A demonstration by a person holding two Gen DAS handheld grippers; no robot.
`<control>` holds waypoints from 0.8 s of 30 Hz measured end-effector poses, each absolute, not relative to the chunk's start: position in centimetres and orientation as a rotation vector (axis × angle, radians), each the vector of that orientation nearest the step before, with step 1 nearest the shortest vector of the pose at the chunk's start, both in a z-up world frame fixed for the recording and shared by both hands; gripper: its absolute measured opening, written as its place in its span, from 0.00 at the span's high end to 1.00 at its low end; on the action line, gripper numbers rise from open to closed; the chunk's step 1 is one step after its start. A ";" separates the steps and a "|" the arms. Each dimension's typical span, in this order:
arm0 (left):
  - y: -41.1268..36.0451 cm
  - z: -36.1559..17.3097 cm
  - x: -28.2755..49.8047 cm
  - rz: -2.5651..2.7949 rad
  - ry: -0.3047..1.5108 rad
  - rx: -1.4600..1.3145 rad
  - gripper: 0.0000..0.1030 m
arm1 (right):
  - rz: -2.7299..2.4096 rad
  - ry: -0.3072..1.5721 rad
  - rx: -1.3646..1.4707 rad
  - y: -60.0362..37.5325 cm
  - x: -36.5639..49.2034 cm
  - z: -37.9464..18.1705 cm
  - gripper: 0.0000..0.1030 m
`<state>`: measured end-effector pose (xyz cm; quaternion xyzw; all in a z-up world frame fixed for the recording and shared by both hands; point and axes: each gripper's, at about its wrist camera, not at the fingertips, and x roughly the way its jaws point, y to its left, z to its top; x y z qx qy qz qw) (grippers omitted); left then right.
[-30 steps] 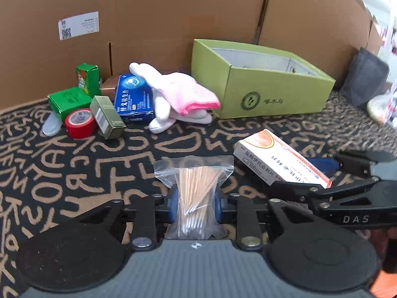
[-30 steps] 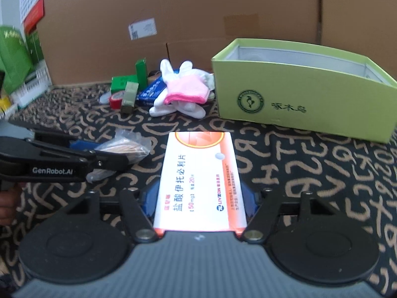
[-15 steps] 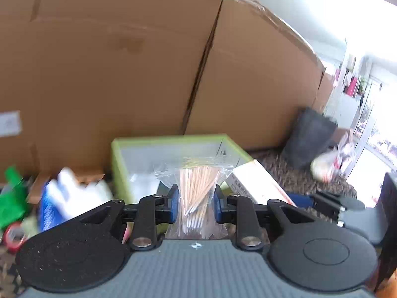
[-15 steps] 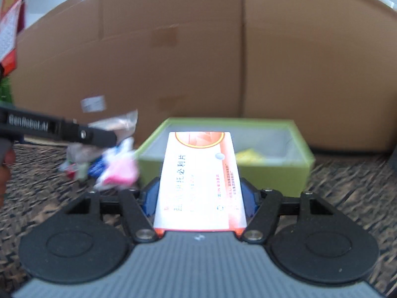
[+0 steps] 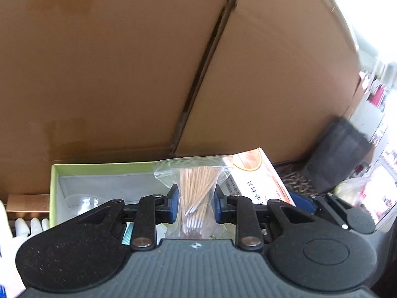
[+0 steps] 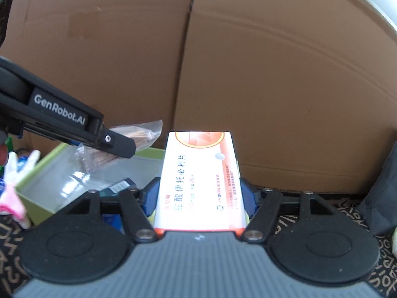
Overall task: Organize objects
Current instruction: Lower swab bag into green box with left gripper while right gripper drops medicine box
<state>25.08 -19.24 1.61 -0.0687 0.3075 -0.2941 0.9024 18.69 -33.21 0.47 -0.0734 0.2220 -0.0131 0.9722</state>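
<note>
**Above the green box, both grippers loaded**

Over the open green box (image 5: 55, 173), the left gripper (image 5: 194, 207) is clamped on a clear bag of wooden sticks (image 5: 196, 186). Its blue pads press the bag's sides at mid-height. The sticks run lengthwise along the fingers, away from the camera, with the bag's sealed strip at the far end, toward the cardboard wall (image 5: 124, 62) behind the box. In the right wrist view the same bag (image 6: 139, 137) juts past the left gripper's fingertip above the box's near left part.

The right gripper (image 6: 199, 198) is closed on the long sides of a white and orange medicine carton (image 6: 198, 181). The carton's long axis follows the fingers, its orange-marked end pointing at the cardboard wall. It hangs over the box's right end, just beside the bag. A dark packet with a barcode (image 6: 119, 186) lies inside the box. White and pink gloves (image 6: 12, 193) rest outside its left wall.
</note>
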 end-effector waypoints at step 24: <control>-11.7 0.9 18.8 -0.562 0.512 -0.209 0.08 | 0.058 0.332 -0.128 -31.5 13.0 0.2 0.00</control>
